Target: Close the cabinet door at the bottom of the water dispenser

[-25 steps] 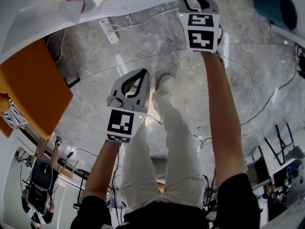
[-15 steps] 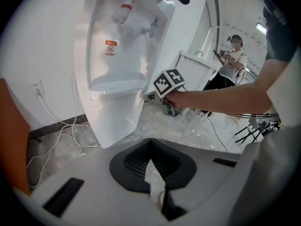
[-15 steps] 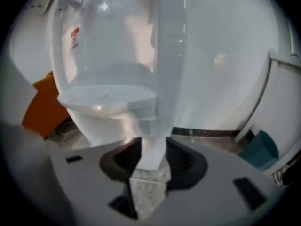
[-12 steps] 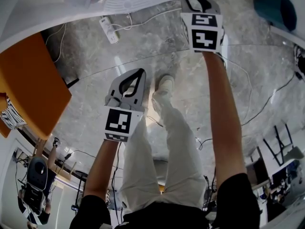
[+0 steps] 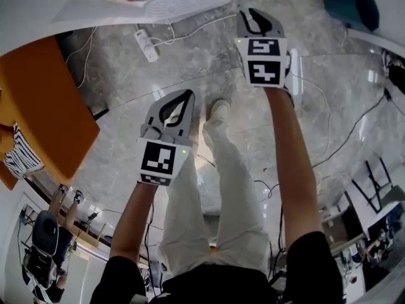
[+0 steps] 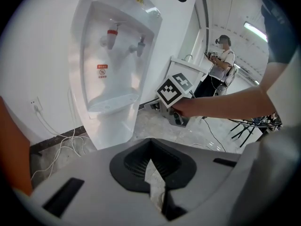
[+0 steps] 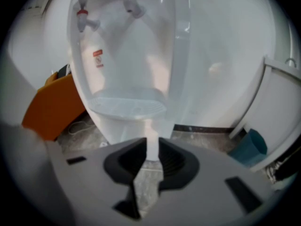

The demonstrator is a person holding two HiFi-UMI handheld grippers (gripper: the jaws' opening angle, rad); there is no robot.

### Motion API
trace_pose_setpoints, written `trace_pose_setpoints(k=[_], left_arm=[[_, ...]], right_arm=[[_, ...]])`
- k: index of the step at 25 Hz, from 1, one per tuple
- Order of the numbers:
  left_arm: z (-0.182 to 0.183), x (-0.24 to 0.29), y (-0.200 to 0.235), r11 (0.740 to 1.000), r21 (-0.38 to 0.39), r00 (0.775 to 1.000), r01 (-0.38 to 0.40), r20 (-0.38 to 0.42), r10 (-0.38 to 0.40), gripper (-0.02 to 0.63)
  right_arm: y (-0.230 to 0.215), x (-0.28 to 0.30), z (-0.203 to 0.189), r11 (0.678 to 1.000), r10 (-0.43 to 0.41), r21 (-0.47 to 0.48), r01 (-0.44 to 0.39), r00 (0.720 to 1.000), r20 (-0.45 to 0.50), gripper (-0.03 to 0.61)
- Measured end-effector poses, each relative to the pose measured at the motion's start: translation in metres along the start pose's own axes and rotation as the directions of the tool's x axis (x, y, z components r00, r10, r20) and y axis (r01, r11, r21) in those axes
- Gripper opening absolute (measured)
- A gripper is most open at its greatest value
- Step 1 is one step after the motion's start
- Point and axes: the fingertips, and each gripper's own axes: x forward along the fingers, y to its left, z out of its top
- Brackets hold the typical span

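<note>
The water dispenser (image 7: 127, 55) is standing directly ahead of the right gripper (image 7: 152, 147). Its lower cabinet front (image 7: 123, 125) is showing just above the jaw tips, clear of them. Those jaws have just been closing and are standing partly open, gripping nothing. The left gripper (image 6: 149, 145) is sitting tips together, empty, with the dispenser ahead to its left. The door's position cannot be made out.
</note>
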Motion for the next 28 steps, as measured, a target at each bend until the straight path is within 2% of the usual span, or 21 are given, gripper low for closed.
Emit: trace_pose_setpoints(k=[3,6,9,12,15,20,24,28], left_arm=[[0.004,-0.014,-0.008,0.999,0.034,1.0,0.003,-0.012,-0.003,0.011],[0.018,-0.029,-0.007,0.997,0.075,1.0,-0.011,-0.005,0.012,0.011],[0.035,-0.049,-0.001,0.997,0.072,0.999,-0.03,0.013,0.029,0.011],[0.051,-0.07,-0.002,0.996,0.075,0.999,-0.043,0.026,0.041,0.011],[0.074,-0.088,-0.012,0.996,0.081,0.998,-0.036,0.05,0.032,0.011],[0.121,-0.119,-0.025,0.995,0.093,0.995,-0.036,0.1,0.027,0.011],[0.149,-0.157,-0.034,0.997,0.065,0.99,-0.048,0.133,0.039,0.011],[0.176,-0.188,-0.043,0.993,0.106,0.988,-0.053,0.147,0.037,0.011]], right_arm=[[0.012,-0.03,-0.002,1.0,0.021,-0.001,-0.021,1.0,0.0,0.066],[0.021,-0.056,-0.005,0.997,0.068,0.05,-0.067,0.997,-0.02,0.046],[0.035,-0.087,0.0,0.991,0.116,0.071,-0.114,0.993,-0.033,0.038],[0.051,-0.124,0.007,0.99,0.13,0.05,-0.128,0.991,-0.026,0.037],[0.062,-0.162,0.015,0.986,0.149,0.077,-0.147,0.989,-0.011,0.035],[0.071,-0.221,0.044,0.984,0.153,0.088,-0.155,0.988,0.031,0.034],[0.078,-0.272,0.071,0.984,0.155,0.075,-0.16,0.985,0.07,0.034],[0.076,-0.316,0.106,0.987,0.141,0.061,-0.149,0.983,0.12,0.034]])
